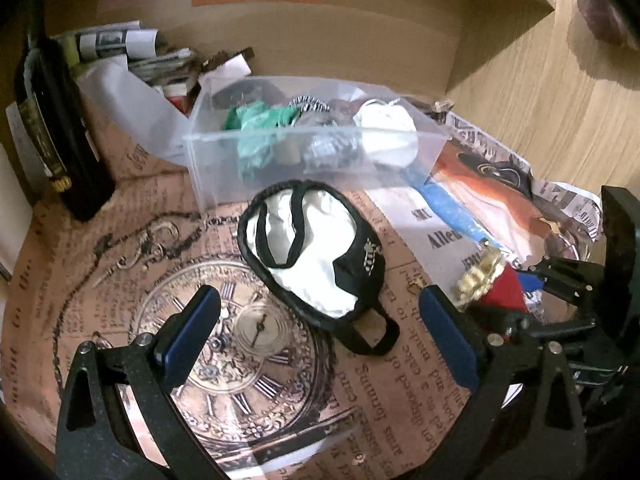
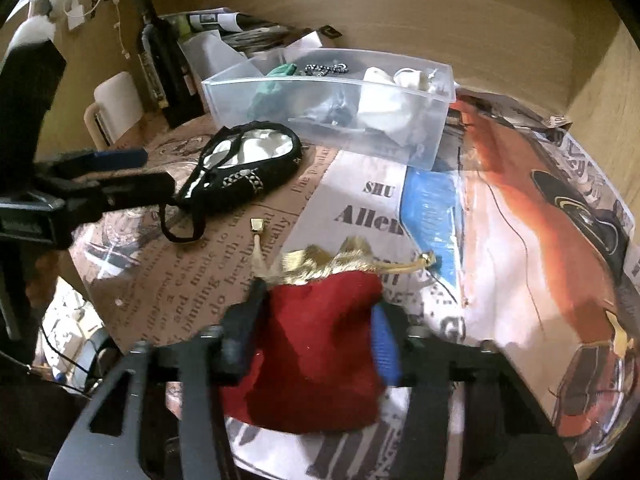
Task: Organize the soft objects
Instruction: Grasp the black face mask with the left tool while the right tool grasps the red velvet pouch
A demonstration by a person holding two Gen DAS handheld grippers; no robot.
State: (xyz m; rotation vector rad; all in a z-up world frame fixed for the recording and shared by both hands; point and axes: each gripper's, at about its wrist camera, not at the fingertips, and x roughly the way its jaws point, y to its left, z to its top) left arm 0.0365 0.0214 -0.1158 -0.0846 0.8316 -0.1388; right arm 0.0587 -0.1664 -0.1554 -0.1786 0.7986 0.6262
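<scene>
two tongs down among the soft things, one wide, one on the pouch

left wrist view: my left tongs stand wide apart, holding nothing, with the black-and-white sleep mask lying flat on the surface just ahead, between the two blue pads. i judge they are spread like this to straddle the mask's puffy body. behind it sits the clear bin, already holding a green cloth, a white one and something striped, so it looks like the place soft things go. at the right edge my right tongs reach in beside the red pouch; from here only a corner of the pouch and its gold frill show, and i cannot tell the grip.

right wrist view: the right tongs have narrowed onto the red pouch, which fills the gap and bunches between the pads, so i take it as gripped. the pouch's lower end is blurred and partly behind the fingers. the bin's contents are hazy through its wall.
</scene>
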